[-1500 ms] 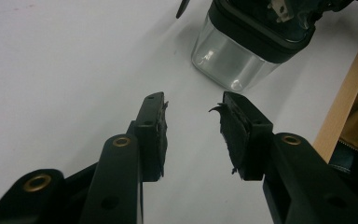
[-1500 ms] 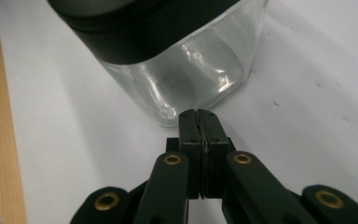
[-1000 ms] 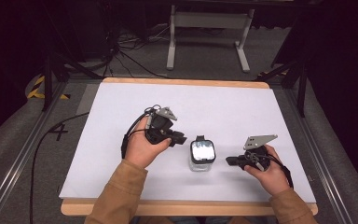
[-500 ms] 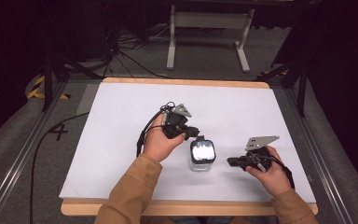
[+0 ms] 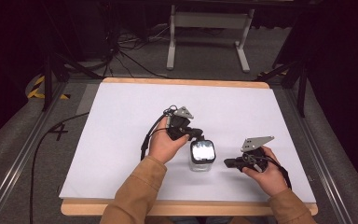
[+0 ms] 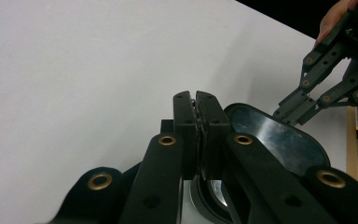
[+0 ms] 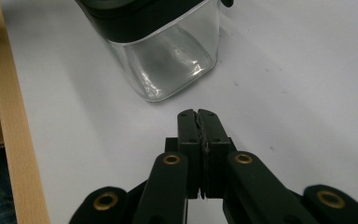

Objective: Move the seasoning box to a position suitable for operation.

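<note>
Clear jar (image 5: 202, 156) between left tool (image 5: 198, 135) and right tool (image 5: 228, 163).

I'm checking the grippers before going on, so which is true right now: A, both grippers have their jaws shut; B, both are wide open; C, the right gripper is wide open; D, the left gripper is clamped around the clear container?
A: each gripper view shows its own jaws pressed together, the left gripper above the container's dark lid, the right gripper short of the clear container.

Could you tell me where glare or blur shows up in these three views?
High view: the container's lid glares white. Left gripper view: the left gripper is sharp, its near linkage soft. Right gripper view: the clear container carries bright reflections; the right gripper is crisp.
</note>
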Motion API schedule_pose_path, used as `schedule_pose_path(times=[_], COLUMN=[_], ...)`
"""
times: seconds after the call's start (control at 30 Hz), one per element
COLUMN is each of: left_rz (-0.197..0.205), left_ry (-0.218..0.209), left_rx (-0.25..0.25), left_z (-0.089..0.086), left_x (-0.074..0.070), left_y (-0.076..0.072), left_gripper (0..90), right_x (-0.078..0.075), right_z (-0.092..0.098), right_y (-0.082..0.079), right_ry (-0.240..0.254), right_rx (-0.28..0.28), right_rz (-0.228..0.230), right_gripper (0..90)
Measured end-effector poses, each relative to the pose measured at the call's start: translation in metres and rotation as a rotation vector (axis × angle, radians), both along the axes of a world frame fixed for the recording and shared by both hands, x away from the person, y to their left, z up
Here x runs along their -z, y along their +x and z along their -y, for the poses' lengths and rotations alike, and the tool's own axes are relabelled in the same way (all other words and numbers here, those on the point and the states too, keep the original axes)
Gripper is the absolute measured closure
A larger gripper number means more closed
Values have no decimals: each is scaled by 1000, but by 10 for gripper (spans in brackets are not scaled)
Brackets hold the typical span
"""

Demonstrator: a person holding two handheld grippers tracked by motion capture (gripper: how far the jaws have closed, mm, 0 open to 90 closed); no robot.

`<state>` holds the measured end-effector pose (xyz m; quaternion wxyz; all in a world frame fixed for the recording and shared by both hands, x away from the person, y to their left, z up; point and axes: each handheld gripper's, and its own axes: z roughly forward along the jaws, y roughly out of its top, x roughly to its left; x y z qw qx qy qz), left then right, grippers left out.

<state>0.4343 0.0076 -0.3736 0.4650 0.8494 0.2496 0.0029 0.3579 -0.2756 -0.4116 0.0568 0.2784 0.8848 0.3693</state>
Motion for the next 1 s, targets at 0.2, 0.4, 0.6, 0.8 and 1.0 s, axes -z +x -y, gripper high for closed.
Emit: schedule_pose_path(times=[0.2,0.4,0.6,0.8,1.0], left_rz=[-6,-7,-39,-47,-52], left_ry=[5,13,22,25,30], left_rx=[-1,-4,-11,-15,-15], left_z=[2,3,3,4,4], left_x=[0,-1,-3,-4,-4], left_y=[1,2,3,4,5], left_gripper=[892,896,896,896,896], right_x=[1,0,-2,-5,-10], right_z=[-1,-2,-5,-8,-12], right_y=[0,-2,-3,-6,-9], right_ry=[-2,2,10,17,39], right_rx=[-7,-6,-19,-27,-44], right_rz=[0,-2,19,28,45], right_gripper=[894,890,892,895,898])
